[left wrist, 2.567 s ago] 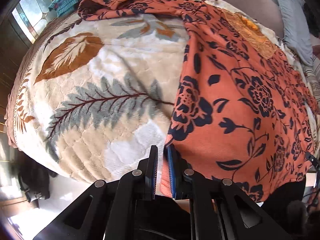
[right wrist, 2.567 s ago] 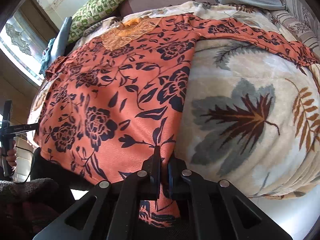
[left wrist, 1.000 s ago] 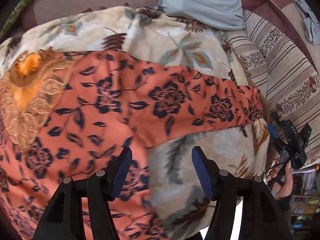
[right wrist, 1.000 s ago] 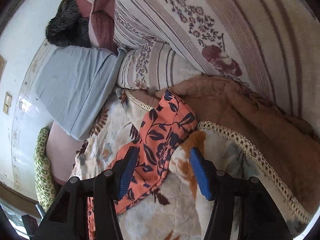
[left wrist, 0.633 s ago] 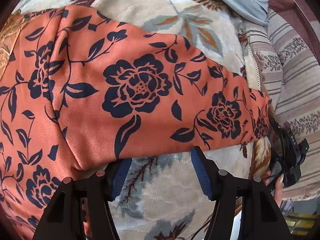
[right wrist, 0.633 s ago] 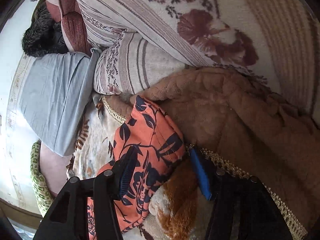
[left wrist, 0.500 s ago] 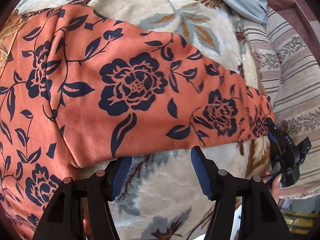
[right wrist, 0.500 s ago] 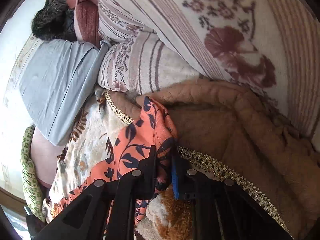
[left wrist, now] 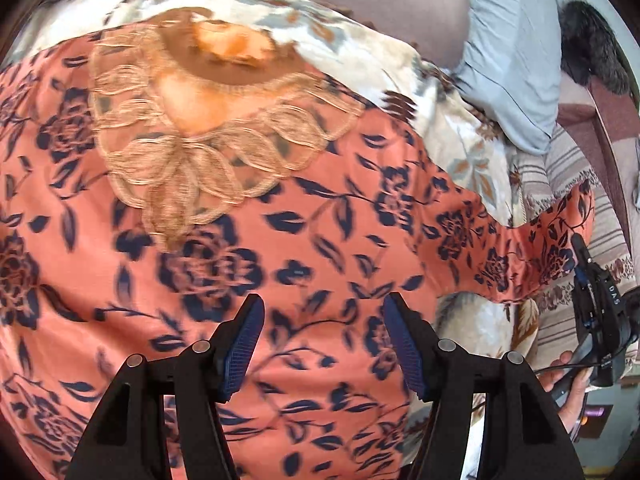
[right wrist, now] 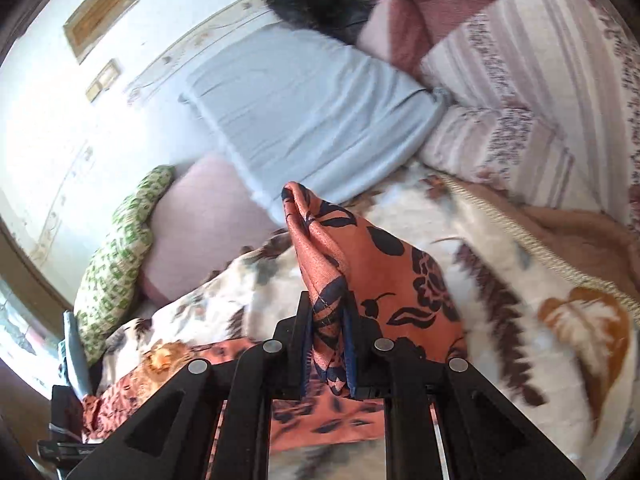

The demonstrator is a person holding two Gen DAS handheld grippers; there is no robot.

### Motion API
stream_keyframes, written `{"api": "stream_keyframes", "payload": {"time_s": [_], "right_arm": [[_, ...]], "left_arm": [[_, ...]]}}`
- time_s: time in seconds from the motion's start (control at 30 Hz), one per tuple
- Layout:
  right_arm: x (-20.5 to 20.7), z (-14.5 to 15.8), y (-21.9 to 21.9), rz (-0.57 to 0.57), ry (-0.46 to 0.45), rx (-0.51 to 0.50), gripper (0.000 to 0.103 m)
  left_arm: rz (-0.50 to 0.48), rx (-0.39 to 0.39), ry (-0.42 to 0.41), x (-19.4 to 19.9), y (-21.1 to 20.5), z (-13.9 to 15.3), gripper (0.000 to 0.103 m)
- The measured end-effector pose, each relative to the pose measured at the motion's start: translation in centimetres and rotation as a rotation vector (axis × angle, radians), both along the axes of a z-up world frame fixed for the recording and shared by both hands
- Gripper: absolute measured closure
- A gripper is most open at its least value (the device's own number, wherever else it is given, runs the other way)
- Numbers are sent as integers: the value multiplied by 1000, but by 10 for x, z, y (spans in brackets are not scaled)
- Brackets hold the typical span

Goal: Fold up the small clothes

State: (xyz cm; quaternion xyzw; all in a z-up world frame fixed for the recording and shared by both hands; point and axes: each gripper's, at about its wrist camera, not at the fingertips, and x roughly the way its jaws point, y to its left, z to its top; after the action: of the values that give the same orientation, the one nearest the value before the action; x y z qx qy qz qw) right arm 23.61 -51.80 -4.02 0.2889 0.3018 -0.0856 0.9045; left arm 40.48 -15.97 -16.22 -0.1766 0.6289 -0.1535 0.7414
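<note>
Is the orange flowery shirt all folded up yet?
Not yet. The shirt lies mostly spread on the blanket; only its sleeve is lifted, pinched by the right gripper.

The right gripper (right wrist: 326, 344), open around the sleeve (right wrist: 360, 272) end a second ago, is now clamped on it and lifts it off the blanket (right wrist: 520, 320) near the bed's pillow-side edge. The left gripper (left wrist: 324, 344), shut on the orange floral garment (left wrist: 280, 240)'s hem earlier, now hangs wide open over its chest, below the embroidered neckline (left wrist: 192, 148), instead of the sleeve's underside.
</note>
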Motion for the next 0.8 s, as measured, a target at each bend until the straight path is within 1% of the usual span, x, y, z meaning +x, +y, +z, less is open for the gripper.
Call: {"api": "stream_keyframes", "payload": {"time_s": [0.1, 0.17, 0.23, 0.3, 0.4, 0.47, 0.5, 0.6, 0.63, 0.7, 0.73, 0.77, 0.8], "right_arm": [[35, 1, 81, 119, -9, 41, 90], [58, -1, 142, 197, 2, 71, 90], [80, -11, 203, 276, 26, 125, 90], [101, -24, 265, 357, 65, 158, 90], [122, -43, 349, 467, 116, 172, 90], [132, -56, 392, 514, 149, 149, 90], [134, -63, 412, 527, 182, 118, 84], [135, -87, 448, 595, 320, 84, 70], [129, -86, 451, 613, 331, 85, 70], [109, -73, 441, 626, 282, 105, 71], [101, -64, 428, 616, 257, 123, 68], [90, -57, 409, 589, 236, 140, 66], [80, -51, 385, 542, 223, 151, 59]], "left_arm": [[47, 33, -53, -9, 59, 12, 42], [80, 51, -86, -15, 95, 16, 42], [126, 67, -117, -22, 140, 28, 43], [206, 58, -159, -31, 186, 41, 43], [318, 68, -220, -45, 244, 61, 42], [378, 90, -257, -56, 275, 71, 41], [400, 97, -268, -62, 285, 74, 41], [436, 68, -261, -70, 299, 70, 41], [438, 50, -254, -72, 301, 70, 41], [434, 26, -232, -73, 297, 61, 41], [423, 16, -219, -73, 293, 60, 41], [408, 1, -206, -66, 286, 49, 41], [391, -11, -194, -64, 279, 46, 41]]}}
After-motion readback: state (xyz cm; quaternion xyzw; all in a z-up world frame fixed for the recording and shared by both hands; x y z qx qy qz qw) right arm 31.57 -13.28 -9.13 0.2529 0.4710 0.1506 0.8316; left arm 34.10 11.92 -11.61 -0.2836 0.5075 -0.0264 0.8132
